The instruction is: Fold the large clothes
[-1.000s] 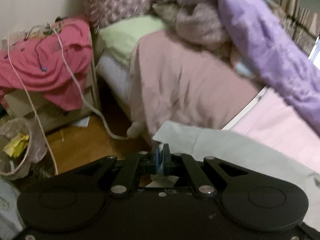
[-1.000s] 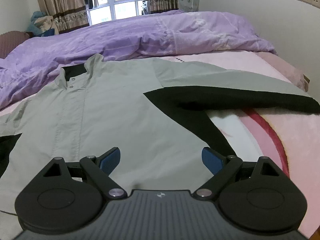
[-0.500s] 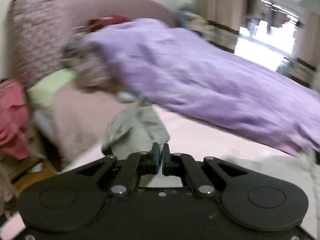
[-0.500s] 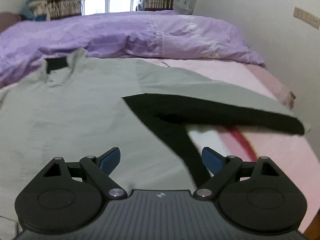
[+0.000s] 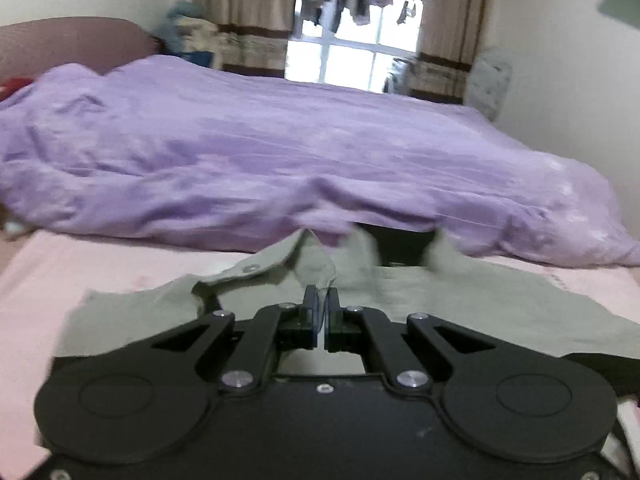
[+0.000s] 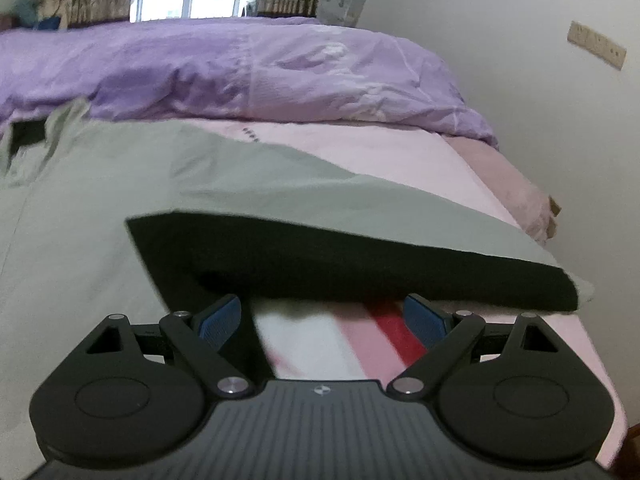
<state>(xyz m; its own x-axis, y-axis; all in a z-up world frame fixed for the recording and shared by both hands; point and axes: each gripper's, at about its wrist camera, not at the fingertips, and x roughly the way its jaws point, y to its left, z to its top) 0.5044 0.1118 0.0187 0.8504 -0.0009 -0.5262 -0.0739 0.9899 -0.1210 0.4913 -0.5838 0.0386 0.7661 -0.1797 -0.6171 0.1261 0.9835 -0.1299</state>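
A large grey-green jacket (image 6: 92, 208) with black panels lies spread on the pink bed sheet (image 6: 360, 148). Its right sleeve (image 6: 360, 260), grey on top and black below, stretches across in front of my right gripper (image 6: 322, 318), which is open and empty just short of the sleeve. My left gripper (image 5: 320, 304) is shut on a fold of the jacket's grey-green fabric (image 5: 316, 268), carried over the jacket body near the collar (image 5: 400, 244). The jacket (image 5: 480, 296) lies flat beneath it.
A rumpled purple duvet (image 5: 280, 152) fills the far half of the bed, also seen in the right wrist view (image 6: 260, 68). Behind it are a window (image 5: 352, 60) and curtains. The bed's right edge (image 6: 536, 208) runs close to a white wall.
My left gripper, still shut on the fabric, has swung from the bed's left edge and the floor over onto the jacket body. My right gripper has moved right and lower, toward the sleeve.
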